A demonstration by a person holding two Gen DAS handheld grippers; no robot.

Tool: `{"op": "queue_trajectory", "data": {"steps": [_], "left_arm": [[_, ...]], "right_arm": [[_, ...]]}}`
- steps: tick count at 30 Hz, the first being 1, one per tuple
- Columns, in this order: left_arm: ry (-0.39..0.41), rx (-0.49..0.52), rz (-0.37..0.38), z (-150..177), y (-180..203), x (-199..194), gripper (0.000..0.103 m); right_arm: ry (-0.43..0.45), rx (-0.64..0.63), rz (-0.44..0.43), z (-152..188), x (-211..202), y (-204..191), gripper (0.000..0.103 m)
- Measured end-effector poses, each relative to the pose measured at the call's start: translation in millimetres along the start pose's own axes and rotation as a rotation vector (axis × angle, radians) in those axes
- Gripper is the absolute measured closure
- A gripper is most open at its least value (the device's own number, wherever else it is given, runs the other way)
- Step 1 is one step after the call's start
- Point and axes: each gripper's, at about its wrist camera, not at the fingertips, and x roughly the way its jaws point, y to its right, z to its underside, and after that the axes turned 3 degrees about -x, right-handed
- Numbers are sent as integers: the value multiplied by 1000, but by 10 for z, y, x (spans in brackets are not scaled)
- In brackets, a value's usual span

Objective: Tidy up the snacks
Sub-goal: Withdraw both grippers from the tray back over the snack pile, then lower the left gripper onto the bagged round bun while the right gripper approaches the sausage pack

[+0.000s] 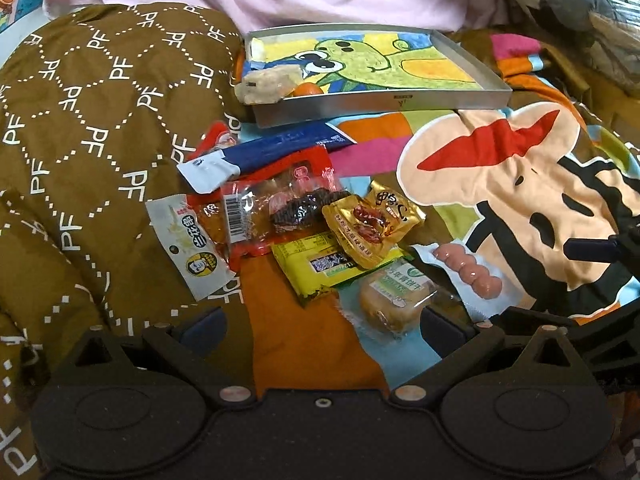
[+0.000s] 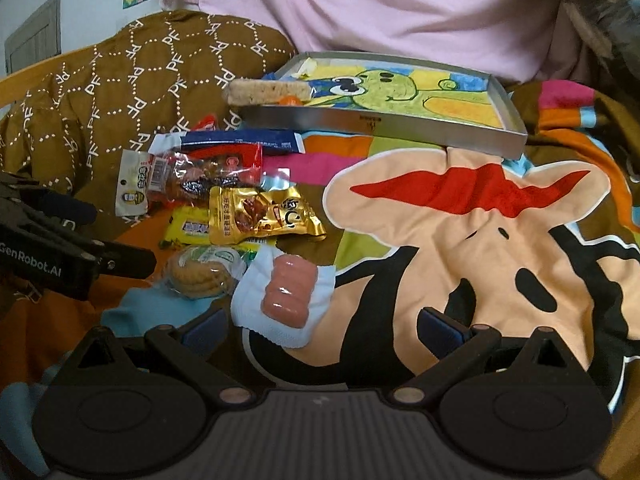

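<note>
The snacks are lying in a loose heap on the cartoon blanket (image 2: 480,240), just in front of the tin tray (image 1: 384,106), with most of them still waiting to go in. Only a pale grain bar (image 1: 264,84) and a small orange thing (image 1: 308,89) are sitting at the tray's near-left corner, the bar leaning over the rim, so the sorting is, by my reading, only starting.

The left gripper (image 1: 320,322) is hovering with its jaws spread wide, gripping nothing, the biscuit pack (image 1: 394,304) lying between its tips. The right gripper (image 2: 320,326) is likewise wide open and empty, with the sausage pack (image 2: 288,292) just ahead of its left finger.

The next move is probably calling for one gripper to drop and pinch its nearest pack by a flat edge — the wrappers are overlapping, so a neighbour may get dragged along.

Further out, the gold pack (image 2: 260,216) is overlapping the yellow pack (image 1: 316,268); behind them are the red pack (image 1: 280,204) with a barcode, a white sachet (image 1: 192,240) and a blue-white stick (image 1: 260,154). The wrapper printing is Chinese and too small to read surely. The left gripper's body is reading "GenRobot.AI" in the right view — the brown quilt (image 1: 100,120) is repeating "PF".
</note>
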Motion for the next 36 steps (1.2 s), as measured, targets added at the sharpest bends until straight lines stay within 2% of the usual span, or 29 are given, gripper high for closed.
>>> {"op": "queue_trajectory", "data": {"steps": [10,13,16,19,25,32,36], "left_arm": [[-17,-30,43,-24,-31,130,1],[1,-34,49,-34,-38,148,1],[49,-88,39,-68,-76,170,1],[69,-157,71,-114,-135,203,1],[62,-223,124,-127,-228,260,1],[49,-195,162,-107,-179,264,1],[45,-167,180,-93,-139,255,1]], "right_arm": [[-38,5,-3,-4,172,22,0],[-21,7,-18,-7,183,33,0],[3,-22,-3,-20,198,27,0],[12,-36,9,-50,252,29,0],[18,-33,-25,-148,344,-15,0],[-38,4,-23,-140,493,-90,1],[-32,-8,-11,-113,492,-123,11]]}}
